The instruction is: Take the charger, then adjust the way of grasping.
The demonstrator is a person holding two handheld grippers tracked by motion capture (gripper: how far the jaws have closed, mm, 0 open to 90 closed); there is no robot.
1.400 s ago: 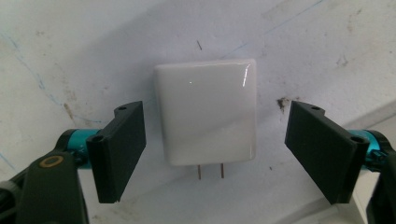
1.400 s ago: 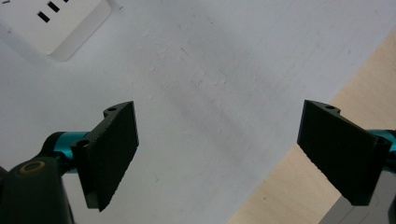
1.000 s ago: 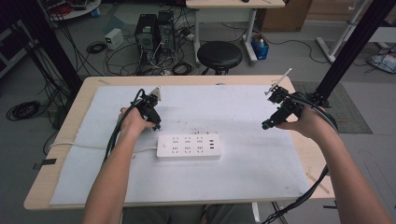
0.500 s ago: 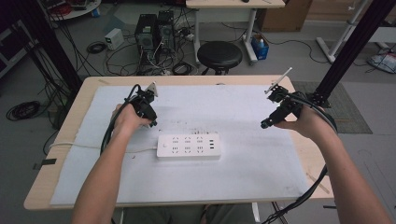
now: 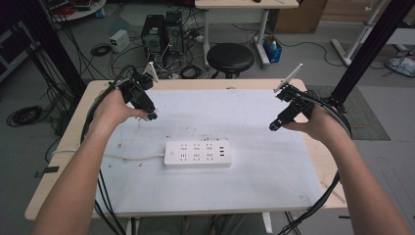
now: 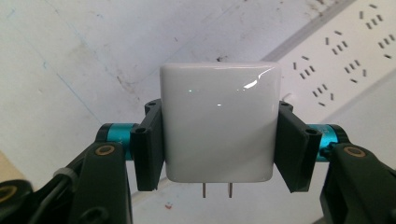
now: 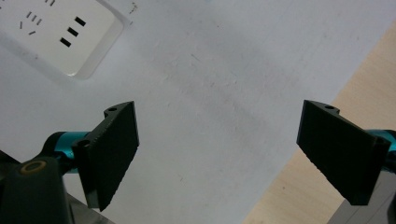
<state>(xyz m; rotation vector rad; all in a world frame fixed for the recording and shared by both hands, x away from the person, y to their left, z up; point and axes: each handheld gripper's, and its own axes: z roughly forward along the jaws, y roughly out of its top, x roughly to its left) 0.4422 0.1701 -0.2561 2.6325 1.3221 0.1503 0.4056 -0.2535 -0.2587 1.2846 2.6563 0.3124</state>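
With the left tongs [image 6: 219,140] clamped on the white plug [image 6: 218,122], its prongs probably want squaring over the power strip [image 5: 197,154] ahead, right tongs [image 7: 233,154] wide apart.

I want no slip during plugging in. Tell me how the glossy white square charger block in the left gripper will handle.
The glossy white square charger block looks hard and rigid, so it likely won't deform between the left gripper jaws. Its shiny, highlight-catching faces suggest it could slide or twist under push force. The jaws grip only its two sides, so it may pivot as the metal prongs meet the white power strip.
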